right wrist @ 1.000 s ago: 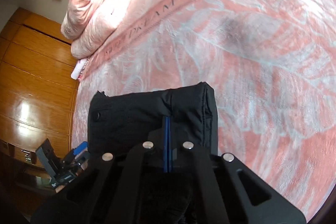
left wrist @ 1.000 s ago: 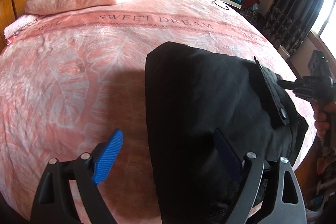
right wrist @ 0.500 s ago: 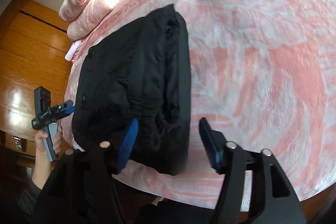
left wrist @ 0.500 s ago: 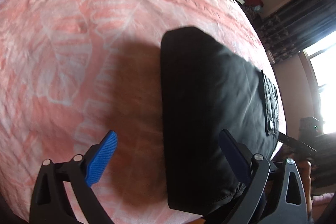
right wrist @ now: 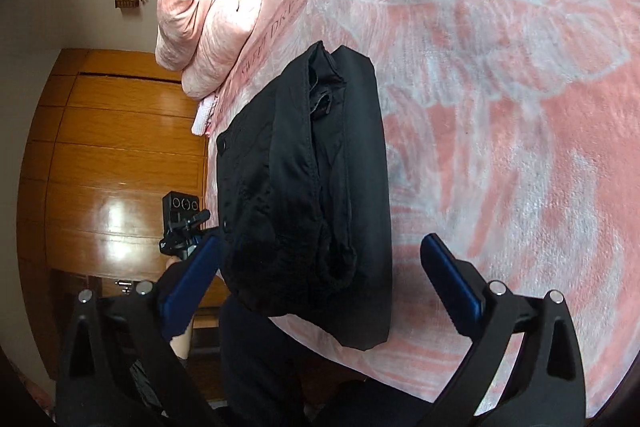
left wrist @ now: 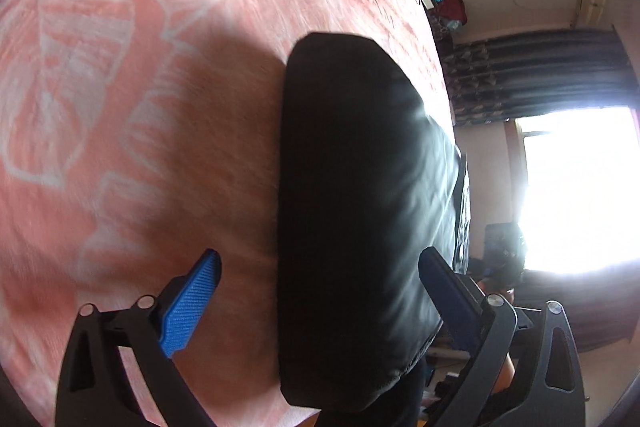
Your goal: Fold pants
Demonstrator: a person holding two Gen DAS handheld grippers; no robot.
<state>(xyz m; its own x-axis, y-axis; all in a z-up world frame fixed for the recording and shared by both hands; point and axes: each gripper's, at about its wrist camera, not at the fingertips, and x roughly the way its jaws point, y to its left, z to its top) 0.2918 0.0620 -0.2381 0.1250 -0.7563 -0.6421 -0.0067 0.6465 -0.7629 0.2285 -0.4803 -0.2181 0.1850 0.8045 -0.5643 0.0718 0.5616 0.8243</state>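
Several layers of black cloth are lying stacked in one compact bundle: the pants (right wrist: 308, 187) are resting folded on the bed (right wrist: 500, 107), close to its near edge, with one corner reaching slightly past it. The fabric is looking soft, thick and fairly light, so it is probably sagging and shifting under a careless lift rather than holding its shape; the smooth top face seen by the left camera may be a little slippery. The best holds are likely the thick folded long edge or the two ends together, since the open side is showing loose inner layers and a waistband that could spill out. The left claw (left wrist: 320, 295) is hovering with its blue pads spread wide apart, the bundle lying between and beyond them, gripping nothing. The right claw (right wrist: 324, 271) is likewise spread open and empty over the near end. Farther out, a rolled pink quilt (right wrist: 212, 11) is sitting well apart at the head of the bed, and wooden wardrobe doors (right wrist: 116, 147) are standing beside it. Nothing is blocking the bundle.
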